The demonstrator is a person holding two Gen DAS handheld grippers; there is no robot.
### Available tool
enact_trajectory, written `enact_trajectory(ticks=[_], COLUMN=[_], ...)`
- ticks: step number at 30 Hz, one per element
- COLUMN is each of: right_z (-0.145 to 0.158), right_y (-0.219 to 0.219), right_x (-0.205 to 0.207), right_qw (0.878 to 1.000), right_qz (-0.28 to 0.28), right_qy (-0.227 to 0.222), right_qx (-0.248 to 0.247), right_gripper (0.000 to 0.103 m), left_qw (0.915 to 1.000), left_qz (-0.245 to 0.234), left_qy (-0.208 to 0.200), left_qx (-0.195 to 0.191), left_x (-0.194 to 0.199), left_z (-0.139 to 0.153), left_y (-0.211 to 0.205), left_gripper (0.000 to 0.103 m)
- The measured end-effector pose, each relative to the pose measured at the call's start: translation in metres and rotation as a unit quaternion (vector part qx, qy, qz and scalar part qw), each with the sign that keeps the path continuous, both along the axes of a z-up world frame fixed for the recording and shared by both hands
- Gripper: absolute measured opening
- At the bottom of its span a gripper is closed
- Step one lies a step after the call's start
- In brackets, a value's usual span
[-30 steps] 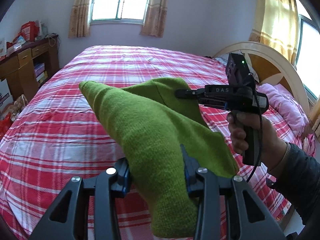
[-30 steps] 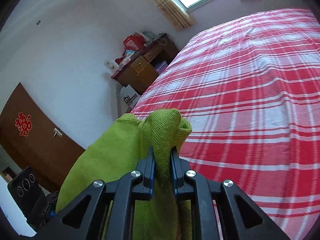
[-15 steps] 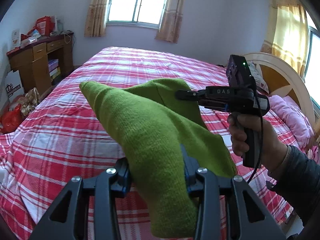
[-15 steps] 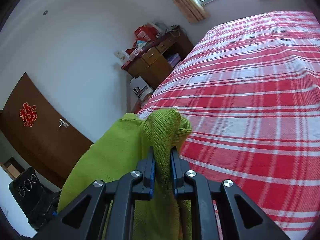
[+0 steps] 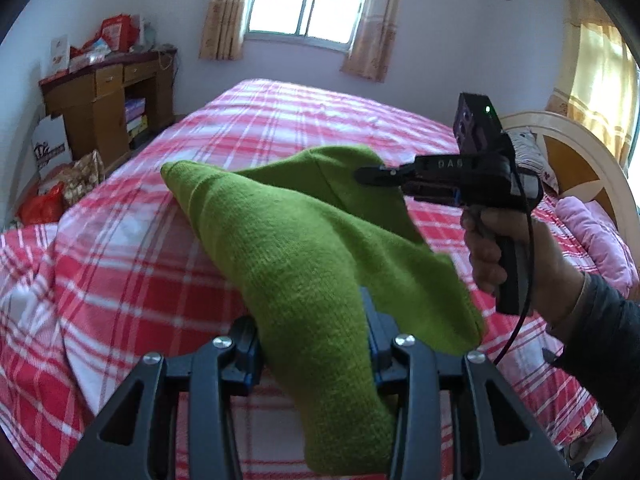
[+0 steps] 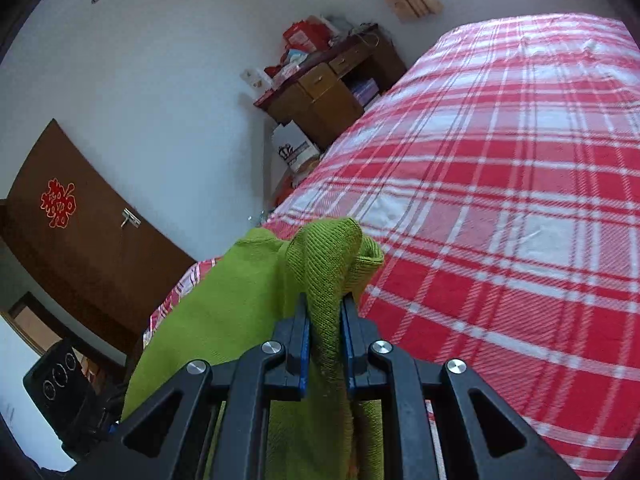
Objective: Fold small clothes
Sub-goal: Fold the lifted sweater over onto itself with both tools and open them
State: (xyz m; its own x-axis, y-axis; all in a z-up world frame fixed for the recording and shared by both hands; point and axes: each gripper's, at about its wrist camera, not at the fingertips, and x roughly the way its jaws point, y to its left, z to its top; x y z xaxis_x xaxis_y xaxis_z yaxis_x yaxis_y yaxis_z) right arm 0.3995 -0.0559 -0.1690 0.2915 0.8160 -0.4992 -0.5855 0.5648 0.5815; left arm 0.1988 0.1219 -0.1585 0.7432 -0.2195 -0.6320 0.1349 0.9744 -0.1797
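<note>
Two tools, left tool (image 5: 312,344) and right tool (image 6: 324,320), each clamped on green garment (image 5: 304,248) stretched between them.

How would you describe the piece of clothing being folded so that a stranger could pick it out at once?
Start from the bed with the red and white plaid cover. Above it, the left hand-held gripper and the right hand-held gripper hold up one green knitted garment between them. It is the only green thing there and the only cloth off the bed.

Cloth (image 5: 304,248) over the bed (image 5: 280,120)
A desk (image 5: 100,96) stood left of the bed, a window (image 5: 308,0) behind it, a headboard (image 5: 576,160) at right.
</note>
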Motion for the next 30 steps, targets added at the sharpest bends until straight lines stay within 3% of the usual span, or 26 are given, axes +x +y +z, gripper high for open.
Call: enact_trajectory(ticks=[5,8,10,13,17,20,22,25,30], right_z=[-0.016,-0.021,-0.024,-0.031,-0.034,-0.02,-0.004,0.016,0.017], right_y=[0.006,0.008,0.008,0.008,0.003,-0.005,-0.013,-0.016,0.005], right_x=[0.009,0.011,0.014,0.016,0.017,0.007,-0.007,-0.035,-0.083], right_qw=[1.0,1.0,0.999,0.999,0.997,0.996,0.995,0.996,0.996], right_qz=[-0.011,-0.014,-0.018,-0.022,-0.044,-0.071,-0.08,-0.06,0.024], right_qy=[0.019,0.02,0.022,0.027,0.034,0.002,-0.025,-0.062,-0.088], right_qx=[-0.005,-0.016,-0.023,-0.033,-0.045,-0.056,-0.05,-0.024,-0.021], right_gripper=[0.013,0.013,0.014,0.015,0.031,0.032,0.039,0.052,0.052], left_qw=[0.9994,0.9993,0.9987,0.9976,0.9956,0.993,0.9914,0.9889,0.9876], left_qz=[0.015,0.025,0.034,0.042,0.056,0.069,0.079,0.096,0.119], left_qy=[0.032,0.026,0.022,0.017,0.002,-0.03,-0.049,-0.05,-0.011], left_qx=[0.004,0.013,0.03,0.053,0.075,0.091,0.091,0.102,0.101], left_x=[-0.002,-0.005,-0.005,-0.008,-0.012,-0.02,-0.021,-0.01,0.006], left_z=[-0.025,-0.026,-0.024,-0.021,-0.009,0.003,0.01,0.008,-0.016], left_y=[0.007,0.007,0.004,-0.002,-0.005,-0.003,0.0,0.008,0.022], left_gripper=[0.049,0.059,0.072,0.077,0.079,0.088,0.1,0.1,0.101])
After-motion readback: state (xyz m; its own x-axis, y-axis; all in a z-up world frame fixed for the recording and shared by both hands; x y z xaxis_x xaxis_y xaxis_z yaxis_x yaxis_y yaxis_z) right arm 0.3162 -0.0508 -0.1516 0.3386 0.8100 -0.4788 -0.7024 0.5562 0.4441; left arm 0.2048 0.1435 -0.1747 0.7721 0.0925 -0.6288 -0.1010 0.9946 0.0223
